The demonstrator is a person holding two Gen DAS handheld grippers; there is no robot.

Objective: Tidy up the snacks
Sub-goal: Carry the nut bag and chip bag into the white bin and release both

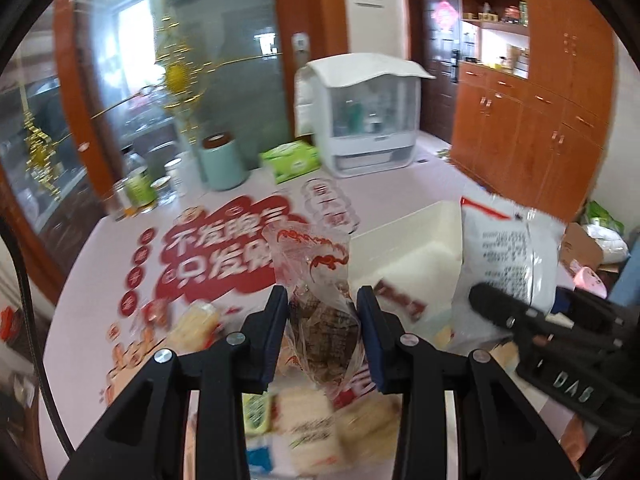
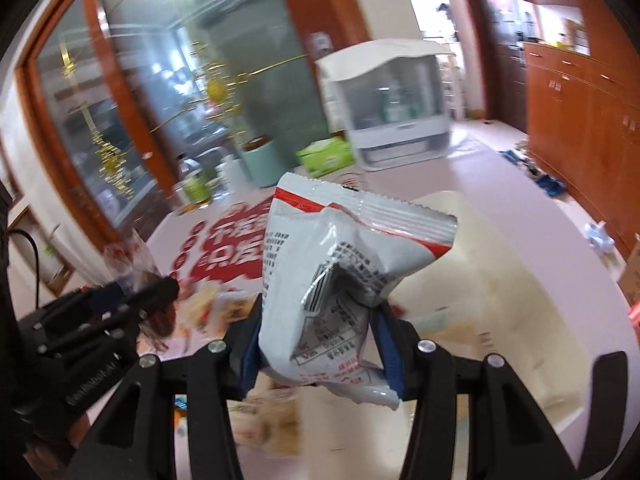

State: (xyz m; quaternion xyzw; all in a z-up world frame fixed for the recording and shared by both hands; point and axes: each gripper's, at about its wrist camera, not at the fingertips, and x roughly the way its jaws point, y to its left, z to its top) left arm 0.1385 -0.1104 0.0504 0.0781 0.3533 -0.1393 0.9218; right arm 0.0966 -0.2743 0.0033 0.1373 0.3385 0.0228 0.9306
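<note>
My left gripper [image 1: 322, 300] is shut on a clear bag with red print and brown snacks [image 1: 320, 280], held above the table. My right gripper [image 2: 320, 312] is shut on a white and red snack packet [image 2: 332, 280], lifted beside a white bin [image 2: 500, 280]. The same packet [image 1: 508, 256] and the right gripper [image 1: 496, 304] show at the right of the left wrist view, next to the white bin [image 1: 404, 240]. The left gripper [image 2: 160, 292] with its clear bag [image 2: 128, 260] shows at the left of the right wrist view. Several small wrapped snacks [image 1: 308, 436] lie on the table below.
The table has a pink cloth with a red printed design [image 1: 224, 252]. At its far end stand a mint canister [image 1: 222, 164], a green tissue box [image 1: 290, 160], jars [image 1: 138, 184] and a white cabinet with clear front [image 1: 364, 116]. Wooden cupboards [image 1: 532, 120] line the right.
</note>
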